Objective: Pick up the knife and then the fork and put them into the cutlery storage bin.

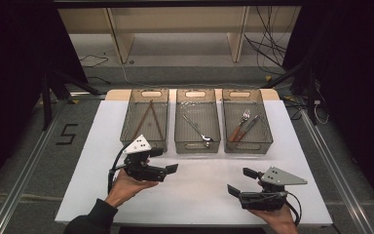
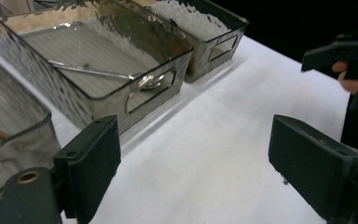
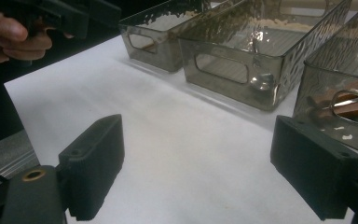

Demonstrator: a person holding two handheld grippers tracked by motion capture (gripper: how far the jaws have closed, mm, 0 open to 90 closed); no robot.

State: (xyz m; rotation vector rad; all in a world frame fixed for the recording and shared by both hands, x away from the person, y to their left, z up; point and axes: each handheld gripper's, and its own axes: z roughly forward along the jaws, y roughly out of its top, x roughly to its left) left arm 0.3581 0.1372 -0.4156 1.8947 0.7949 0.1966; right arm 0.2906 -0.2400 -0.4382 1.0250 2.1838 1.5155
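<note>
The sorting looks finished: chopsticks (image 1: 148, 119), spoon (image 1: 197, 129) and fork (image 1: 244, 117) lie in the three bins across the frame's middle, while left gripper (image 1: 167, 160) and right gripper (image 1: 238, 181) hover below, gaping and empty.

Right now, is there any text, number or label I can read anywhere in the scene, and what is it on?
"5": a dark numeral marked on the grey floor, left of the white table.
No readable text on the three bins or either gripper.
</note>
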